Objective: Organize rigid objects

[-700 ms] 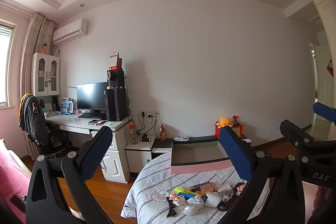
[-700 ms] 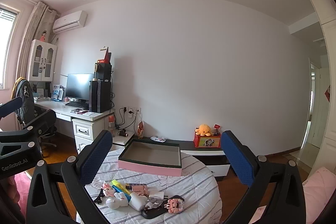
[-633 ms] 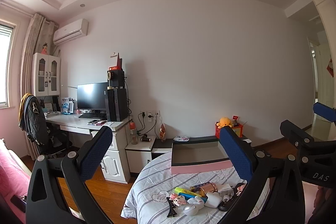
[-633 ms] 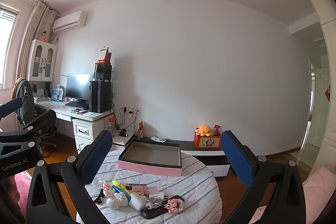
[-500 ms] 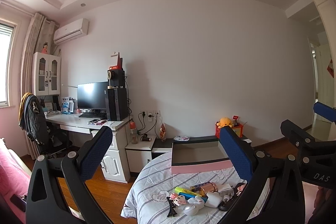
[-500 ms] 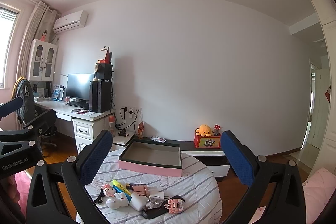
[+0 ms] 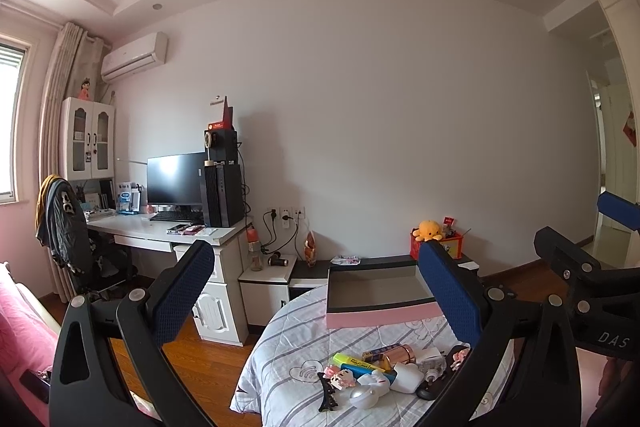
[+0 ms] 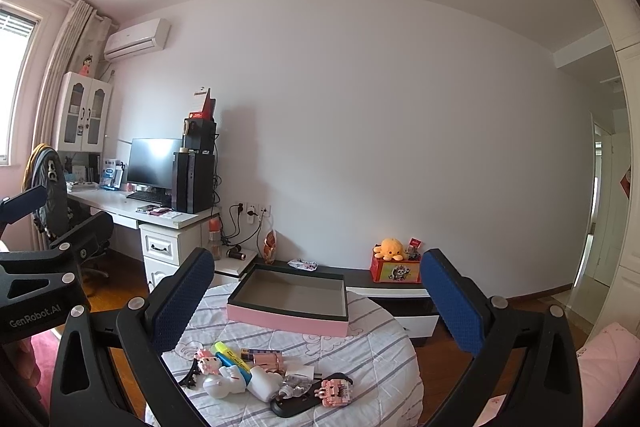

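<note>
A round table (image 8: pixel 384 323) with a striped cloth bears a shallow pink box (image 8: pixel 288 307) with a dark rim and a grey empty inside. In front of the box lies a pile of small objects: a yellow highlighter (image 8: pixel 230 353), a rose-gold cylinder (image 8: pixel 269 361), a white toy (image 8: pixel 224 383), a pink block figure (image 8: pixel 334 391), a black hair clip (image 7: pixel 327 389). The box also shows in the left wrist view (image 7: pixel 376 297). My left gripper (image 7: pixel 316 291) and my right gripper (image 8: pixel 318 291) are both open and empty, held above and short of the table.
A white desk (image 8: pixel 160 223) with a monitor and a black computer tower stands at the left. A low cabinet (image 8: pixel 400 297) with a red box and an orange plush runs along the far wall. A chair with a jacket (image 7: pixel 64 227) is at far left. Wooden floor surrounds the table.
</note>
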{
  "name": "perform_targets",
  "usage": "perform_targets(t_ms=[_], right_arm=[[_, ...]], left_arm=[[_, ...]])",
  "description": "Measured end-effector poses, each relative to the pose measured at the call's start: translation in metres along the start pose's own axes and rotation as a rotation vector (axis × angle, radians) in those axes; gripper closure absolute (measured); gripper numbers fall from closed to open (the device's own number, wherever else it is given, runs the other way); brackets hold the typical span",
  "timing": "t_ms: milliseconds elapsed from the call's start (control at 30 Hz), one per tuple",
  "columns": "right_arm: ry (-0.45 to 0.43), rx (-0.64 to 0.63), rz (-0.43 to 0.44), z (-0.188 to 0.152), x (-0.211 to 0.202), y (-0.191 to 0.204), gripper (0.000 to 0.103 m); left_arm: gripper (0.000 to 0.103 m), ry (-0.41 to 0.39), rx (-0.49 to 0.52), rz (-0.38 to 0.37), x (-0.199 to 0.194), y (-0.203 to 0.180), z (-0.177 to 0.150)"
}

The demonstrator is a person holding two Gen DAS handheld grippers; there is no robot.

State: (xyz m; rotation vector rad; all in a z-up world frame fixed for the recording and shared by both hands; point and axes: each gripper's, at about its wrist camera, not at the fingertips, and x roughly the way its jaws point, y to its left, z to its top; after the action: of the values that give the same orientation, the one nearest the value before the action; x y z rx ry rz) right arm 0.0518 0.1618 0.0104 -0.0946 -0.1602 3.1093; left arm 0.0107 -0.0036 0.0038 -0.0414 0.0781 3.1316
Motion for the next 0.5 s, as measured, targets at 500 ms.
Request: perform_targets(t_ms=[500], right_arm=[[0.012,0.003,-0.002,0.001,-0.002,0.002,0.0]], left_arm=[[0.0,0.022,0.0,0.007,0.014,-0.002,-0.01]])
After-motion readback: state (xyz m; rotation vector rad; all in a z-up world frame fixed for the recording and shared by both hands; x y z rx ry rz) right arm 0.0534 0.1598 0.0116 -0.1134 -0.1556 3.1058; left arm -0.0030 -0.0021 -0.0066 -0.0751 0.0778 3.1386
